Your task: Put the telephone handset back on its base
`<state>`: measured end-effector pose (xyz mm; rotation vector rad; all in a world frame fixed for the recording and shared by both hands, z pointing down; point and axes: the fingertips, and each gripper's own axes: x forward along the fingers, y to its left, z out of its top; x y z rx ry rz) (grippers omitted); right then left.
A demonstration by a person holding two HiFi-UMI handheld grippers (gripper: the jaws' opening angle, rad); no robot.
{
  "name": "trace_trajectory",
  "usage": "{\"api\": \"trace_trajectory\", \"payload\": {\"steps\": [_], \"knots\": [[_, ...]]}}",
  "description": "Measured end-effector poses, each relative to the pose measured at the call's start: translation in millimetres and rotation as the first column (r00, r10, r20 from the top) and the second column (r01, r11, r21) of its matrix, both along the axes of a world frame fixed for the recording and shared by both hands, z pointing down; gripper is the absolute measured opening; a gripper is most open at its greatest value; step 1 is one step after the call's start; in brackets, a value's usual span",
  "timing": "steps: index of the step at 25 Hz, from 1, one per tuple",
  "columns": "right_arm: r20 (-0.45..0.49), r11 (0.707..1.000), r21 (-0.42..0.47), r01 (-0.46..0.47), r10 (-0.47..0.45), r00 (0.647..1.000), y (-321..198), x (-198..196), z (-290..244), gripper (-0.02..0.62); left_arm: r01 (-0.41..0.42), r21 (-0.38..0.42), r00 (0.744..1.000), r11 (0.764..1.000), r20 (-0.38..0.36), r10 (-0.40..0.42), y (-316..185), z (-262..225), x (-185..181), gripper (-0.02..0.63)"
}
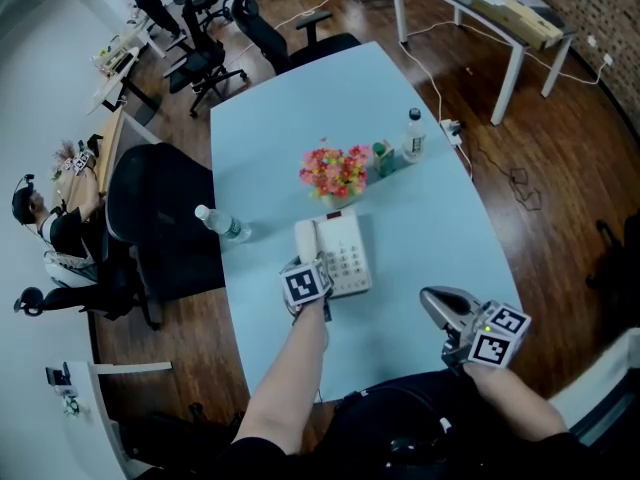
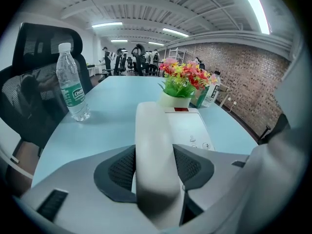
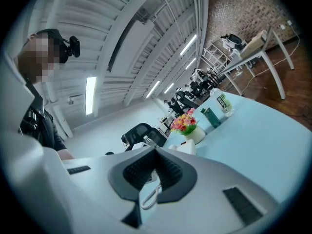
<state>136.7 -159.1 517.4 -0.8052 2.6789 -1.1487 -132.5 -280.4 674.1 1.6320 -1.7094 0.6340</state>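
Handset (image 2: 153, 130): white, clamped between the left gripper's (image 2: 157, 169) jaws, lying along the left side of the telephone base (image 1: 347, 253), mid-table (image 1: 430, 238). Right gripper (image 3: 155, 172): jaws closed together, empty, by the table's near right edge.

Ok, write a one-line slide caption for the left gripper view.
Left gripper clamped on the white handset, telephone base alongside, water bottle at left, flowers behind.

2 btls (image 1: 222, 225), 1 phone (image 1: 345, 258), 1 flower pot (image 1: 335, 175), 1 carton (image 1: 383, 158).
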Motion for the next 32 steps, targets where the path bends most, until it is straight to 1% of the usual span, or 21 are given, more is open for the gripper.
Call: {"api": "trace_trajectory", "payload": {"steps": [4, 11, 13, 15, 16, 17, 18, 19, 21, 23, 27, 29, 32], "knots": [[0.008, 1.0, -0.008, 0.007, -0.007, 1.0, 3, -5, -5, 0.015, -0.001, 0.017, 0.999, 1.0, -0.041, 0.002, 5, -11, 3, 0.236], [0.011, 1.0, 0.012, 0.022, -0.022, 1.0, 11, -17, -12, 0.015, 0.019, 0.072, 0.997, 0.997, -0.079, -0.013, 22, -36, -9, 0.236], [0.009, 0.999, 0.02, 0.031, -0.031, 0.999, 14, -23, -14, 0.015, 0.027, 0.105, 0.992, 0.994, -0.122, -0.014, 31, -45, -11, 0.236], [0.009, 0.999, 0.031, 0.037, -0.037, 0.999, 18, -31, -16, 0.015, 0.028, 0.159, 0.978, 0.987, -0.21, 0.006, 39, -60, -9, 0.235], [0.009, 0.999, 0.035, 0.04, -0.04, 0.999, 20, -36, -17, 0.015, 0.025, 0.191, 0.965, 0.981, -0.262, 0.027, 44, -68, -6, 0.234], [0.007, 0.998, 0.036, 0.045, -0.045, 0.999, 22, -41, -20, 0.015, 0.021, 0.225, 0.951, 0.974, -0.306, 0.05, 49, -78, -4, 0.201], [0.004, 0.998, 0.038, 0.049, -0.049, 0.999, 24, -47, -24, 0.015, 0.016, 0.256, 0.938, 0.967, -0.34, 0.074, 57, -87, -3, 0.117], [0.002, 0.998, 0.039, 0.052, -0.052, 0.999, 26, -52, -28, 0.015, 0.006, 0.283, 0.927, 0.959, -0.362, 0.101, 65, -97, -1, 0.019], [0.014, 0.998, 0.033, 0.06, -0.061, 0.998, 32, -63, -31, 0.015, -0.033, 0.327, 0.911, 0.944, -0.38, 0.164, 83, -117, 3, 0.0], [0.027, 0.997, 0.032, 0.07, -0.071, 0.997, 38, -73, -31, 0.015, -0.071, 0.364, 0.891, 0.929, -0.396, 0.224, 105, -135, 7, 0.0], [0.032, 0.996, 0.054, 0.074, -0.076, 0.997, 46, -91, -41, 0.015, -0.105, 0.444, 0.842, 0.89, -0.436, 0.317, 149, -170, 7, 0.0], [0.016, 0.995, 0.076, 0.071, -0.072, 0.997, 48, -97, -50, 0.015, -0.142, 0.477, 0.834, 0.868, -0.414, 0.364, 170, -184, 6, 0.0], [0.025, 0.994, 0.078, 0.08, -0.082, 0.996, 61, -106, -53, 0.015, -0.205, 0.506, 0.827, 0.838, -0.369, 0.425, 201, -197, 6, 0.0]]}}
